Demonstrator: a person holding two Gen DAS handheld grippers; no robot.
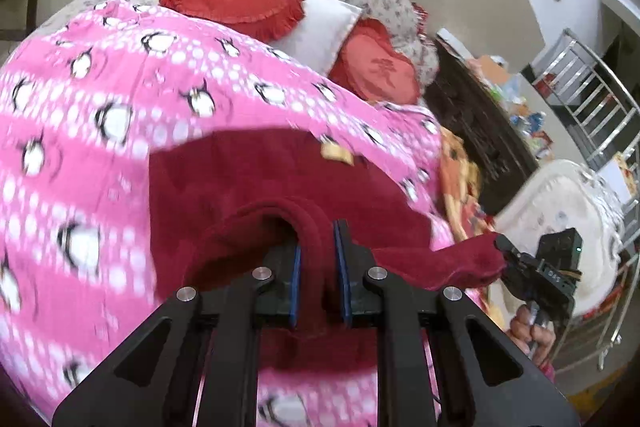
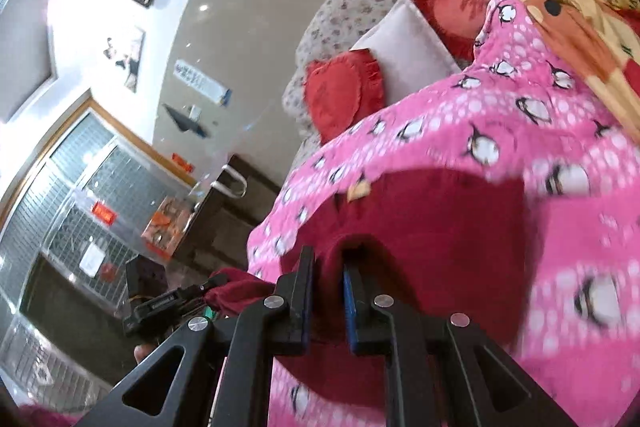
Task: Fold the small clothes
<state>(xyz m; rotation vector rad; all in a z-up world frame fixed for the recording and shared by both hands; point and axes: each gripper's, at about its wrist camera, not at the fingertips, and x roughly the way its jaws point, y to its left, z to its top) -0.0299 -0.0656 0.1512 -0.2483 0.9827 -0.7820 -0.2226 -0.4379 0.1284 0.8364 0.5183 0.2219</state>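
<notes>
You've got the dark red garment (image 1: 256,183) pinched in both tools: left gripper (image 1: 322,259) clamped narrow on one thick hem edge, right gripper (image 2: 329,293) clamped on the other, cloth lifted over the pink penguin blanket (image 1: 80,115). It looks soft, fleecy, light and floppy; grip at hems or corners, since the middle sags

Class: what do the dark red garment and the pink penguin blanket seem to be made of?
Dark red garment: probably fleece or terry; matte, fuzzy nap, thick rolled edge. Pink penguin blanket: likely plush printed fleece; soft, lustreless look, though motion blur leaves this open.
</notes>
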